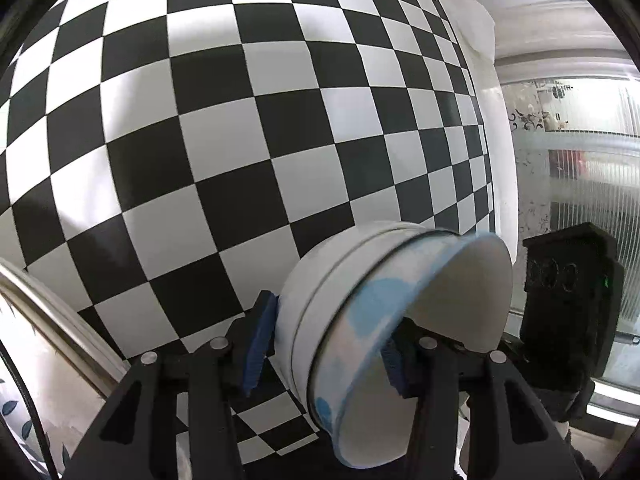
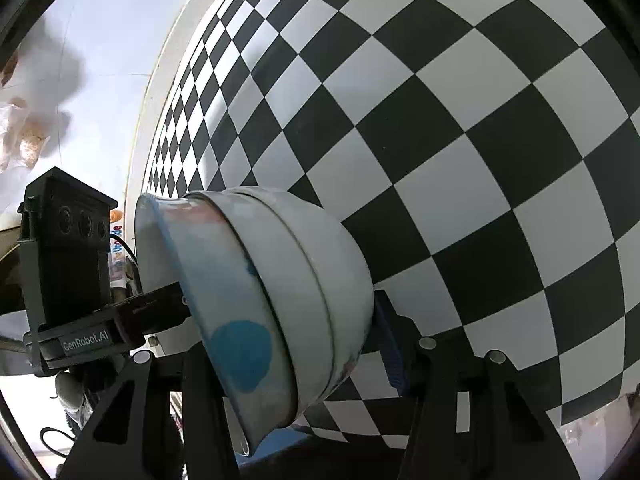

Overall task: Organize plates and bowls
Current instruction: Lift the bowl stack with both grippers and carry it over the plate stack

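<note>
The stacked bowls (image 1: 384, 320) are sitting near the checkered table's (image 1: 240, 140) edge. You are clamping them from opposite sides: left gripper (image 1: 326, 350) and right gripper (image 2: 288, 344), both part-open, pads pressing. Open tabletop is lying beyond.

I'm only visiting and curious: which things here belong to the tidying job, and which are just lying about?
Part of the job:
- stack of nested bowls, white, the inner one with blue spots
- left gripper, jaws either side of the stack's rim
- right gripper, at the opposite rim

Just lying about:
- checkered tabletop
- leaf-patterned plate, at the picture's edge, untouched
- ribbed glass door
</note>
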Available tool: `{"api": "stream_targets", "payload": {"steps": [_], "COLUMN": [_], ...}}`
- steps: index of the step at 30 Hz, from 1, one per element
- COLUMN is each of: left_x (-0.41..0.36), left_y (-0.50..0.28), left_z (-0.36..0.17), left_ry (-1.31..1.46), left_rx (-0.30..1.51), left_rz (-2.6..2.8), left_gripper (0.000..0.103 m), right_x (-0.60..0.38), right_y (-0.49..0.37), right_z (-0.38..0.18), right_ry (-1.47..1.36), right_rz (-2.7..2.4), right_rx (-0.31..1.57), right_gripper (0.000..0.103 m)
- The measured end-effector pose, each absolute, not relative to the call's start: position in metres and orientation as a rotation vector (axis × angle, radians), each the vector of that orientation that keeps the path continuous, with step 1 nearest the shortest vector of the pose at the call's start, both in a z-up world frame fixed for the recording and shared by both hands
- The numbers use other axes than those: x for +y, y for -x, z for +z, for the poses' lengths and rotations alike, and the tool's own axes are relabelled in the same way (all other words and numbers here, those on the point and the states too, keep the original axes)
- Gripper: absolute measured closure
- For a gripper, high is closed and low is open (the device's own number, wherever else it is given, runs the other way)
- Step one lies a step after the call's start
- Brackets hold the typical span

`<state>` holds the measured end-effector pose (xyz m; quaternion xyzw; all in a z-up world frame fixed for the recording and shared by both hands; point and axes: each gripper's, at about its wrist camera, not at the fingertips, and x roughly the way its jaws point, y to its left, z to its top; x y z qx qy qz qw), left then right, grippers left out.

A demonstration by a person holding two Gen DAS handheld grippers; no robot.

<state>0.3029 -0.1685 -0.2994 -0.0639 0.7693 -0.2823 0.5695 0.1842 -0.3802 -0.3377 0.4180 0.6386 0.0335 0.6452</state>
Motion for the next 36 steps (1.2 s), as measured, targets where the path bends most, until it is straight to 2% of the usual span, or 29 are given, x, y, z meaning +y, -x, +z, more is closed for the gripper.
{"api": "stream_targets", "payload": {"steps": [19, 36], "left_x": [-0.128, -0.001], "left_y": [-0.299, -0.293], "left_z": [-0.256, -0.222], "left_ry": [0.176, 0.33], "left_rx": [1.726, 1.631], "left_rz": [-0.593, -0.381], "left_gripper": [0.058, 0.058], "right_x": [-0.323, -0.195], "right_y": [-0.232, -0.276], "right_z": [-0.296, -0.27], "right_ry": [-0.83, -0.717], "right_rz": [0.141, 0.355], "right_rx": [1.428, 1.489], "right_gripper": [0.053, 0.054]}}
